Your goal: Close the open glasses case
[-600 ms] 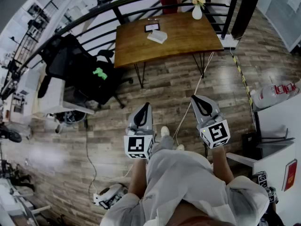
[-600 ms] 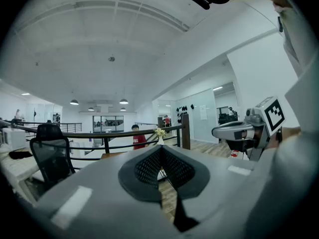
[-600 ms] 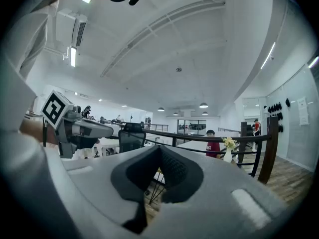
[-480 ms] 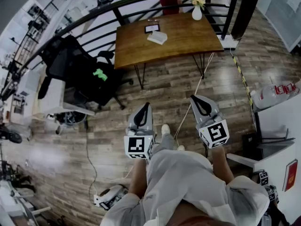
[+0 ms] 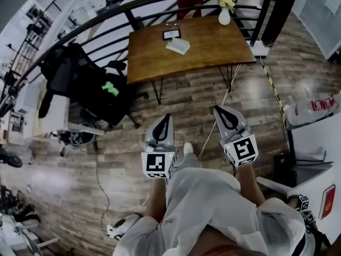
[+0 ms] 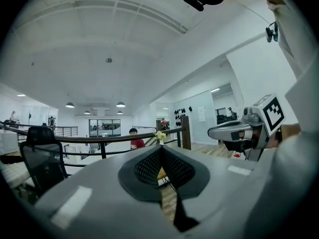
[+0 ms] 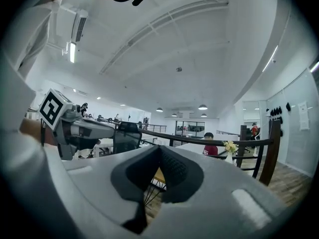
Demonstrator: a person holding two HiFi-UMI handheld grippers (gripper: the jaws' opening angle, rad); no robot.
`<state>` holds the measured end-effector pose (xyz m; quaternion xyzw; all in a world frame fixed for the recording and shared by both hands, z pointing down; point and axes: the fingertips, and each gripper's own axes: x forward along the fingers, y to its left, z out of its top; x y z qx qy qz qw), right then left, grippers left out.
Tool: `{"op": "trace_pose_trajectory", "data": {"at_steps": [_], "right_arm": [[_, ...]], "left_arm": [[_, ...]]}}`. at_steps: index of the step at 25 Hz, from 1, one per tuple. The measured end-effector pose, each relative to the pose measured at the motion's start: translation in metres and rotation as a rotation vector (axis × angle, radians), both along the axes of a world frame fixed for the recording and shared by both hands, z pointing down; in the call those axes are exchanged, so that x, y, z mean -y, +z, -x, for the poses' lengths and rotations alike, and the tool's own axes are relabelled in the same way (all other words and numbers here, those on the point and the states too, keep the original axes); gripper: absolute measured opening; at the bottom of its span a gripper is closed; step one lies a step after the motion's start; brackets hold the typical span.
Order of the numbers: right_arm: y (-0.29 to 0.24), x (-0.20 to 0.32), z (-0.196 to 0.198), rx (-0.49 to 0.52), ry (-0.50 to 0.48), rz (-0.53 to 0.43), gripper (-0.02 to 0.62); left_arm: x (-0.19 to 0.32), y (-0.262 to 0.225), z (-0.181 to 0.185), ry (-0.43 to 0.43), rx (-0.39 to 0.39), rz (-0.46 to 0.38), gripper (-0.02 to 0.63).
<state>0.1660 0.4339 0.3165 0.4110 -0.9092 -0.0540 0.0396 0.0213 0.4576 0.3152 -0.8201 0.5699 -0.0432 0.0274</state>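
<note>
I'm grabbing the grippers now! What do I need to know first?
Left gripper: shut, empty, held low in front of the body.
Right gripper: shut, empty, beside the left one.
The pale rectangular glasses case lies on the brown wooden table, across the plank floor from both grippers. It is too small in view to check its lid.
Done: nothing yet.
Left: go to the table and close the case.

grippers: two, the left gripper [image 5: 167, 116] and the right gripper [image 5: 216, 109]
table [image 5: 154, 63]: one
vase [image 5: 224, 16]: one, with flowers
small things on the table: two, a dark thing [image 5: 171, 33] and a white thing [image 5: 178, 45]
chair [image 5: 98, 87]: one, black
big bottle [image 5: 311, 109]: one
person in red [image 6: 133, 140]: one
</note>
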Motion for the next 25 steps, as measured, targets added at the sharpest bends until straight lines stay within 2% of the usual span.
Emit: {"op": "trace_pose_trajectory", "data": {"at_steps": [13, 25], "right_arm": [[-0.001, 0.110, 0.065, -0.020, 0.032, 0.015, 0.003], [0.004, 0.159, 0.101, -0.037, 0.076, 0.030, 0.003]], "left_arm": [[0.114, -0.003, 0.054, 0.059, -0.040, -0.005, 0.018], [0.171, -0.001, 0.089, 0.100, -0.075, -0.008, 0.020]]}}
